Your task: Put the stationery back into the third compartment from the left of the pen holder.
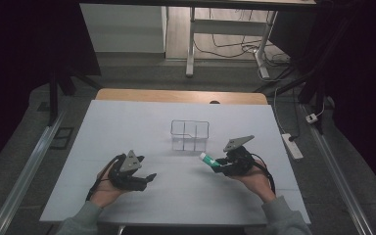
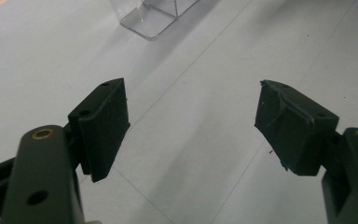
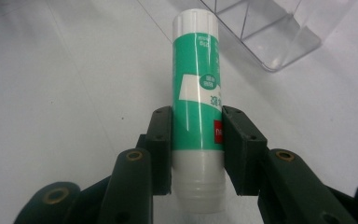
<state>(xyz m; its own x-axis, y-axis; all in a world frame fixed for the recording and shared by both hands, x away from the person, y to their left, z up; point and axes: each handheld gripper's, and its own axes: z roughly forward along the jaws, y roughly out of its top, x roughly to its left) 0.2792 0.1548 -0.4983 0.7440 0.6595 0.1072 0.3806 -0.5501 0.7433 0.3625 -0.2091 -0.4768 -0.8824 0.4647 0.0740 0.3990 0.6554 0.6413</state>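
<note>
A green and white glue stick (image 3: 196, 88) is clamped between the pads of my right gripper (image 3: 196, 140), its white cap pointing away from me. In the high view the right gripper (image 1: 219, 165) holds the glue stick (image 1: 207, 159) just above the white table top, a little to the right and in front of a clear divided organiser box (image 1: 190, 135). My left gripper (image 1: 148, 178) hovers over the table at the near left, with its jaws wide apart and nothing between them. Its own view shows the left gripper (image 2: 191, 121) over bare table, with a corner of the clear box (image 2: 151, 16) ahead.
The white table top (image 1: 127, 127) has a wooden strip along its far edge. Beyond it stand desk legs with cables on the floor, and a power strip (image 1: 292, 145) lies on the floor to the right. Metal rails run along both sides.
</note>
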